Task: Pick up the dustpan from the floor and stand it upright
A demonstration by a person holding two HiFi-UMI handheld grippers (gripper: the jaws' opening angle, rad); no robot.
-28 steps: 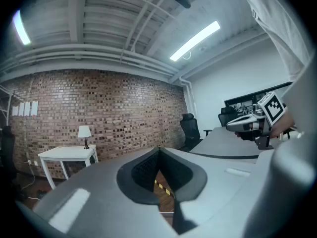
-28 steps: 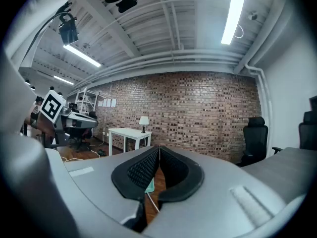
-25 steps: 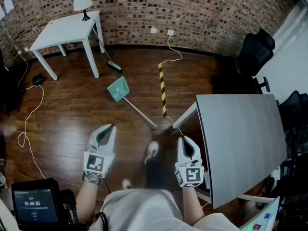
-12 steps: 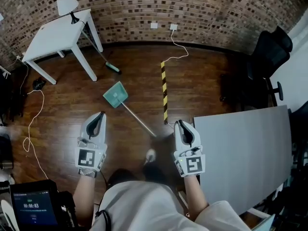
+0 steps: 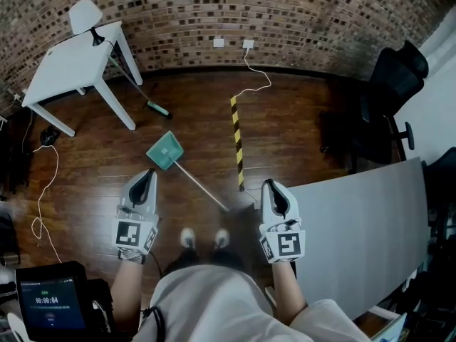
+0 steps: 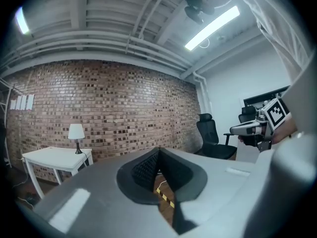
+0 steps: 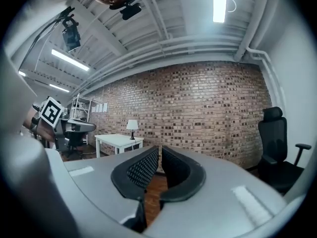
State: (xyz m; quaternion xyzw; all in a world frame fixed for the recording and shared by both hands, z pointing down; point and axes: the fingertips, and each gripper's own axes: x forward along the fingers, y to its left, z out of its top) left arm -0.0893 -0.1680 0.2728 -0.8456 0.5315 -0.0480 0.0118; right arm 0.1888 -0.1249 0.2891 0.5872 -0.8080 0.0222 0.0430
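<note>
Wood floor [image 5: 299, 134]: grey tabletop [image 5: 356, 226] at right edge, white table [image 5: 71, 63] in far left corner, black chair [image 5: 388, 84] far right. Teal dustpan [image 5: 164, 152] flat mid-floor between white table and striped tape [image 5: 236, 141], handle toward person's feet. 2 grippers level, apart from dustpan. Left gripper [image 5: 148, 174] fingers clenched, empty. Right gripper [image 5: 274, 188] fingers closing to thin slit, empty.

Brick wall [image 5: 299, 13] at rear. Dark wooden floor [image 5: 306, 130]. White table [image 5: 68, 66] with lamp [image 5: 84, 14] left; black office chair [image 5: 388, 84] right.
</note>
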